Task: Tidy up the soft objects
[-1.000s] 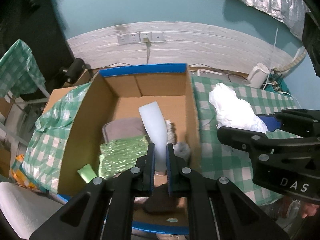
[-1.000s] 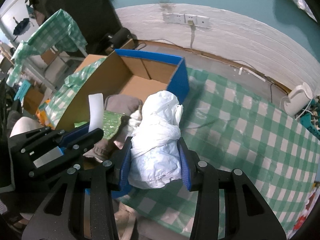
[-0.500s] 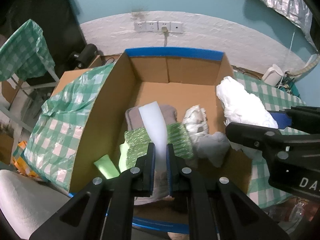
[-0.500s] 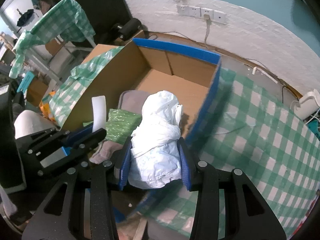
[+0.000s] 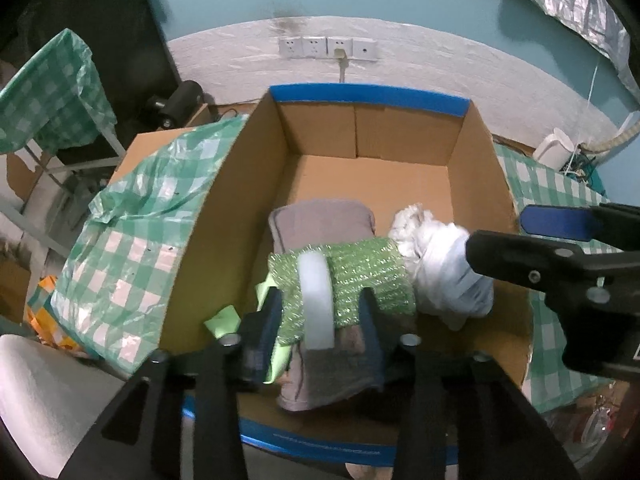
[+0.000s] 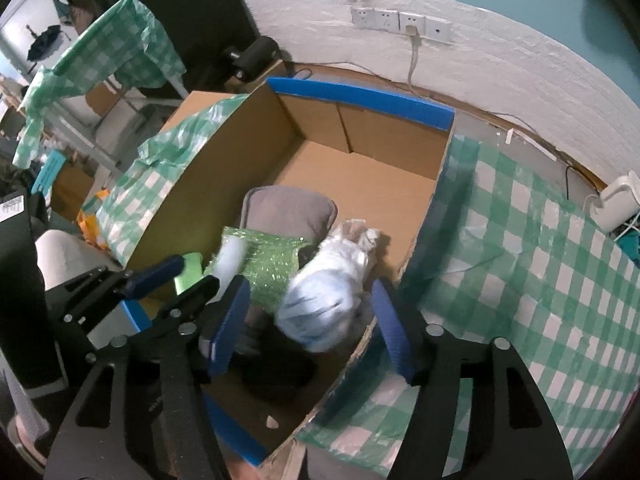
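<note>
— What did you look like then?

— My left gripper was matte black plastic, two long angular arms with triangular cut-outs and small silver screws at the pivots (one on each arm, near the fingers). My fingers carried dark blue pads.

— And the other?

— My right gripper matched it: black arms, silver screw heads, brighter blue ribbed pads on the inner faces. White lettering sat on its body, too cropped to read.

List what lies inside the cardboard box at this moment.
Inside the cardboard box: a grey cloth, a sparkly green cloth over it, a white foam strip on top, and a white plastic bag. Whatever lies beneath the pile is hidden.
</note>
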The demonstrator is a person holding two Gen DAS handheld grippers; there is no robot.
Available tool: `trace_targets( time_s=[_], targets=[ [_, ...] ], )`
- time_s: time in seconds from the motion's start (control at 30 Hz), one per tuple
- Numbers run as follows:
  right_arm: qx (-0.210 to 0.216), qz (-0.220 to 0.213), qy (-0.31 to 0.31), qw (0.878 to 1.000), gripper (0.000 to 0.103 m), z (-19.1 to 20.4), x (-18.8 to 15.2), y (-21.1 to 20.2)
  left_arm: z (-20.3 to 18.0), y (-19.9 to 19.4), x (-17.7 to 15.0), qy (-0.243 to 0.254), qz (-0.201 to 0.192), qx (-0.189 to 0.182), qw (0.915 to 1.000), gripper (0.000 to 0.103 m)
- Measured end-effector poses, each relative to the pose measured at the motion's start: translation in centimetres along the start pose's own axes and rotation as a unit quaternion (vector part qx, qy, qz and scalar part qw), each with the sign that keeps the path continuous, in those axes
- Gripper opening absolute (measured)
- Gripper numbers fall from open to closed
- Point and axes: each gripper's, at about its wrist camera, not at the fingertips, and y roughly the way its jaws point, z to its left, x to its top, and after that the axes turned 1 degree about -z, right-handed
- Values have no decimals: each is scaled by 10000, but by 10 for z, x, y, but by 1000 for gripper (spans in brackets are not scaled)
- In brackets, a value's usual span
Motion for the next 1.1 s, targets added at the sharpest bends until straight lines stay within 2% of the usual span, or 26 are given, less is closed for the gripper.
trace_targets(
  time_s=[0.1, 0.17, 0.33, 0.4, 0.47, 0.73, 1.1],
  targets=[
    [-58, -35, 5, 10000, 68, 0, -2, -5, 4, -4, 1, -53, -70, 18, 10000, 47],
    [-124, -76, 11, 9999, 71, -2, -4, -11, 6, -7, 2, -84, -43, 46, 9999, 59],
    [-252, -298, -13, 9992, 75, -5, -10, -35, 6, -20, 3, -83, -167, 92, 9998, 60],
    [-323, -407, 18, 9986, 76, -7, -13, -48, 3, -27, 4, -33, -206, 34, 9998, 63],
    [-378, -494, 24, 9981, 77, -9, -16, -59, 1, -35, 4, -19, -238, -56, 9997, 75],
    [-562, -781, 41, 9954, 77, -17, -30, -92, -13, -67, 3, 249, -679, -88, 9973, 80],
    [-543, -979, 147, 9936, 77, -24, -52, -116, -35, -84, -5, 455, -881, -209, 9948, 81]
  ],
)
